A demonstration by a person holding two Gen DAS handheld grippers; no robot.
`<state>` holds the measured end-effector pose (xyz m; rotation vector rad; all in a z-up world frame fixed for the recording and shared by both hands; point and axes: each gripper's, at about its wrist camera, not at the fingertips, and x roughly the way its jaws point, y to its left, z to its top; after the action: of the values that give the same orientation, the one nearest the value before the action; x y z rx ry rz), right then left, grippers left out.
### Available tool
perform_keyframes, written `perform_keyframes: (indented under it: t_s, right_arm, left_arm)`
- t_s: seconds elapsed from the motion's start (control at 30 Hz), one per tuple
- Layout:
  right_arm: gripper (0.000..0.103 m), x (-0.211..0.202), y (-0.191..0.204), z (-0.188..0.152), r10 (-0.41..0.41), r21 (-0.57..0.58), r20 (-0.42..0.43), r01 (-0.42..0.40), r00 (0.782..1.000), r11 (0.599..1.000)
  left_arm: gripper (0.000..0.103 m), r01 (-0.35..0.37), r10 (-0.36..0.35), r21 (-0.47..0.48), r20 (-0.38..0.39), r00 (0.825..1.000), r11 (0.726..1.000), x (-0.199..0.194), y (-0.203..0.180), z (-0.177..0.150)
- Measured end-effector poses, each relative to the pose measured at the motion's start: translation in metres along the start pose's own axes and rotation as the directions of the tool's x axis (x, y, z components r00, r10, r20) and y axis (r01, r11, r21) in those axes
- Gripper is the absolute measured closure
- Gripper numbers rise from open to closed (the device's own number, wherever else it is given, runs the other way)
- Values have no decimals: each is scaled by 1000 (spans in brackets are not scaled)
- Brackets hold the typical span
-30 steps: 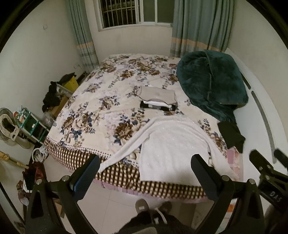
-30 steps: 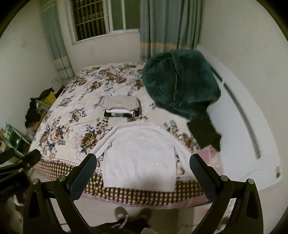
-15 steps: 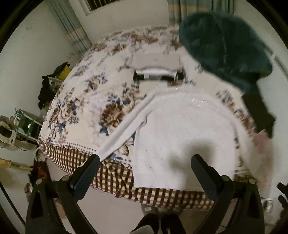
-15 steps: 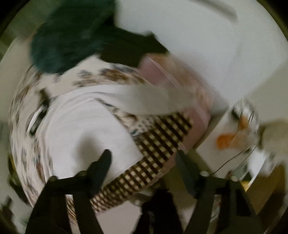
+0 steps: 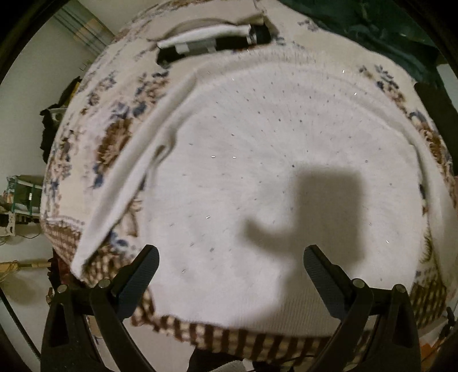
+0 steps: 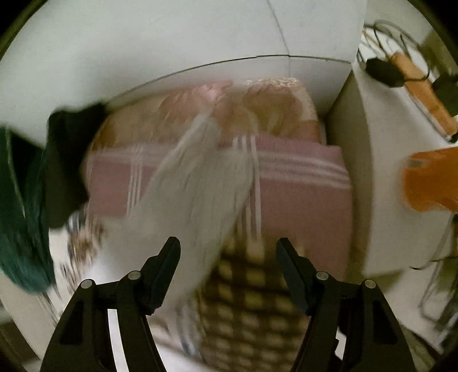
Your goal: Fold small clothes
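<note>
A white knit sweater point(image 5: 257, 160) lies flat on the floral bedspread point(image 5: 114, 137), its hem at the near bed edge and one sleeve point(image 5: 128, 177) stretched out to the left. My left gripper point(image 5: 230, 271) is open and empty, low over the hem. In the right wrist view, blurred, the sweater's other sleeve point(image 6: 194, 194) lies across the bed's right corner. My right gripper point(image 6: 228, 257) is open and empty just above that sleeve.
A stack of folded clothes point(image 5: 214, 40) sits behind the sweater. A dark green blanket point(image 5: 372, 23) and a black garment point(image 6: 68, 160) lie to the right. A pink striped sheet point(image 6: 300, 183), a white nightstand point(image 6: 386, 143) and an orange object point(image 6: 432, 180) lie by the corner.
Both grippers have dropped from a high view of the whole bed to close over the sweater. The right one swung right to the sleeve at the bed corner.
</note>
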<state>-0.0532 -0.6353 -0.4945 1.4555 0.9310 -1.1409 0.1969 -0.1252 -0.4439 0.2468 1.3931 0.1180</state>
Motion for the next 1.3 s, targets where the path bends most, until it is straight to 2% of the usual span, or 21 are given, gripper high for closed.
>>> perform_keyframes:
  t_s: [0.13,0.23,0.3,0.4,0.5,0.57,0.6,0.67,0.77,0.93,1.03,1.07,1.13,1.17,1.23,1.3]
  right_arm:
    - [32,21,-21,28,91,151,44,-97,995,984]
    - [32,15,-34,33,111,202,131,-136,985,970]
    - [32,18,-37,35,80,186,152,-108,985,977]
    - [32,34,-41,41,46,194,134,-72,990,978]
    - [32,50,-36,48,44,199,117,-67,992,978]
    - [33,58,-29,58,39,174,138,-63,990,983]
    - [39,58,-22,61,26,145,169,-51,985,988]
    - [92,51,-2,60,-31,55,215,19,976,998]
    - [92,44,19,54,-40,-24,244,47,969,999]
    - [93,13,33,46,-28,-34,326,42,945,999]
    - [93,-26,53,25,43,-113,378,0,925,994]
    - [93,-43,59,9,77,-157,383,-17,921,987]
    - [93,-69,93,-20,148,-276,387,-39,910,960]
    - [93,-76,118,-38,191,-354,379,-48,906,934]
    - [93,-84,172,-84,254,-511,337,-51,906,858]
    - [93,-78,224,-137,304,-646,259,-70,917,760]
  left_arm:
    - [0,17,-17,15,-9,1000,1000,36,-11,17]
    - [0,35,-34,38,-19,999,999,60,-20,24]
    - [0,32,-31,63,-27,999,997,74,-26,28]
    - [0,35,-31,80,-43,999,996,90,-34,34]
    - [0,30,-27,104,-34,999,994,98,-44,41]
    - [0,23,-20,130,-29,999,991,101,-52,44]
    - [0,25,-22,137,-28,999,990,102,-53,45]
    - [0,32,-29,157,-21,999,987,100,-58,47]
    - [0,37,-35,182,-13,999,983,97,-63,46]
    - [0,66,-61,175,-33,998,982,97,-53,43]
    - [0,80,-76,149,-33,997,986,92,-33,42]
    - [0,80,-77,137,-30,997,987,90,-26,42]
    - [0,79,-77,105,-20,997,991,85,-6,42]
    - [0,73,-72,83,-15,997,994,83,8,43]
    - [0,64,-63,42,-8,998,997,80,33,46]
    - [0,47,-47,-6,4,999,999,79,60,50]
